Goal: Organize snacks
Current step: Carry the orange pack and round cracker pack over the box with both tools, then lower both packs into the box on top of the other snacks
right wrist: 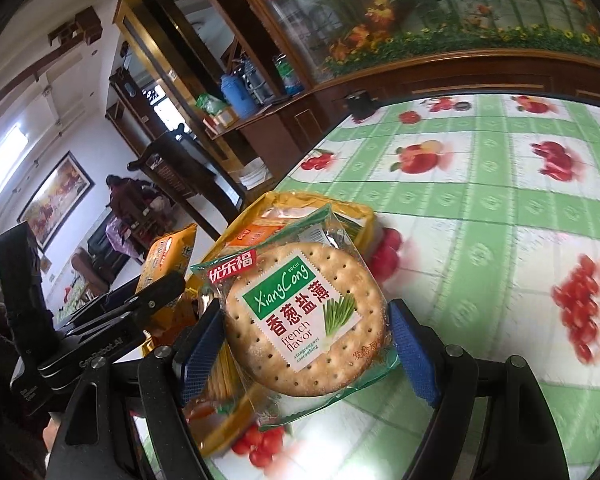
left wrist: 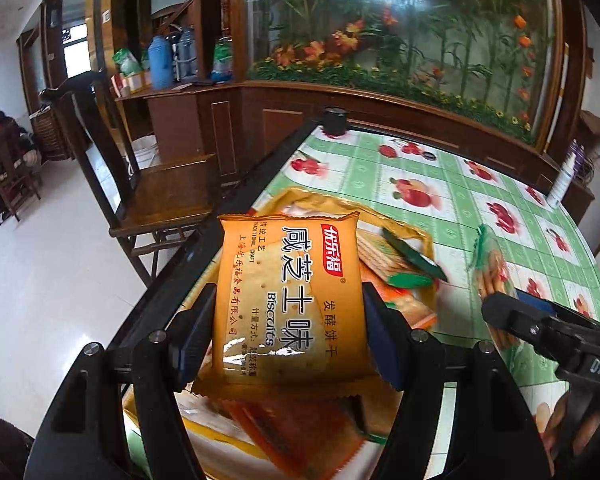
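My left gripper (left wrist: 288, 320) is shut on an orange biscuit packet (left wrist: 290, 300) and holds it above a yellow tray (left wrist: 414, 232) with several snack packets (left wrist: 396, 264) in it. My right gripper (right wrist: 306, 326) is shut on a clear green packet of round scallion crackers (right wrist: 304, 316), held over the near end of the same yellow tray (right wrist: 364, 216). The right gripper shows in the left wrist view (left wrist: 500, 308) with its green packet (left wrist: 492, 268). The left gripper shows in the right wrist view (right wrist: 156, 300) with its orange packet (right wrist: 166, 256).
The table (left wrist: 460, 200) has a green checked cloth with fruit prints and a black edge. A wooden chair (left wrist: 140, 184) stands at its left. A wooden cabinet (left wrist: 380, 60) with flower glass stands behind. A small black object (left wrist: 335, 120) sits at the far corner.
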`<state>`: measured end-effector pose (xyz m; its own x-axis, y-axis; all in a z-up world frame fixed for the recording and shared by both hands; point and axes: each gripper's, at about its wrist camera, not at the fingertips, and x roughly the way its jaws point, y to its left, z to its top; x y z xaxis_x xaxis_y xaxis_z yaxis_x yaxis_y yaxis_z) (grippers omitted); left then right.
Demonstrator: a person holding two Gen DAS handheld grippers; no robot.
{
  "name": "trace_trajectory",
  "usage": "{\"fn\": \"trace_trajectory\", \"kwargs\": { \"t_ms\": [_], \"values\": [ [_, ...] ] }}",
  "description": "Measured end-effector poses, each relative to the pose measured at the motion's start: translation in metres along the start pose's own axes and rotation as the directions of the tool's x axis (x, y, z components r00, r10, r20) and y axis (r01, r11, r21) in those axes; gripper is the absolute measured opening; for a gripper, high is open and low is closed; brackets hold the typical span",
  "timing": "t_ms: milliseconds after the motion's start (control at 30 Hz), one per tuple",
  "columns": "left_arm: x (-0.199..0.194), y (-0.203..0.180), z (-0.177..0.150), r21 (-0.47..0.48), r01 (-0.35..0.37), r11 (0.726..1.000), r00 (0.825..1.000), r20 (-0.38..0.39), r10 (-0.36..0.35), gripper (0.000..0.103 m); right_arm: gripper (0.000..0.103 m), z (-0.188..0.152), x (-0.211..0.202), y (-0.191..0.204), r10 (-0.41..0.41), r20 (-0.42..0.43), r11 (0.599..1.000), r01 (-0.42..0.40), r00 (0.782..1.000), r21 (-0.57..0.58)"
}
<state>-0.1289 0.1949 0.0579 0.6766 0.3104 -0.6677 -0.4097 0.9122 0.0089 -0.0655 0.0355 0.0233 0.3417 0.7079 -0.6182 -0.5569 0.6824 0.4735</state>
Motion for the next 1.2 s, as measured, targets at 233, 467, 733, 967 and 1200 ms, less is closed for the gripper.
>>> {"fn": "trace_trajectory", "kwargs": {
  "t_ms": [233, 467, 733, 967, 1200],
  "values": [
    [0.013, 0.013, 0.002, -0.021, 0.030, 0.999, 0.999, -0.035, -0.030, 0.069, 0.081, 0.028, 0.039, 0.017, 0.017, -0.027, 0.999, -0.017, 0.999, -0.027],
    [0.022, 0.017, 0.003, -0.014, 0.017, 1.000, 0.998, -0.058, -0.018, 0.069, 0.081, 0.050, 0.072, 0.037, -0.003, -0.059, 0.997, -0.001, 0.998, -0.083],
    [0.030, 0.024, 0.006, -0.031, 0.012, 0.999, 0.996, -0.089, -0.015, 0.069, 0.081, 0.061, 0.105, 0.045, -0.032, -0.101, 0.993, 0.021, 0.994, -0.113],
    [0.036, 0.022, 0.007, -0.034, 0.012, 0.999, 0.994, -0.105, -0.015, 0.069, 0.081, 0.065, 0.115, 0.055, -0.108, -0.105, 0.978, 0.087, 0.989, -0.189],
    [0.039, 0.025, 0.006, -0.044, 0.011, 0.999, 0.993, -0.116, -0.016, 0.069, 0.081, 0.060, 0.128, 0.061, -0.175, -0.141, 0.955, 0.132, 0.974, -0.266]
  ]
}}
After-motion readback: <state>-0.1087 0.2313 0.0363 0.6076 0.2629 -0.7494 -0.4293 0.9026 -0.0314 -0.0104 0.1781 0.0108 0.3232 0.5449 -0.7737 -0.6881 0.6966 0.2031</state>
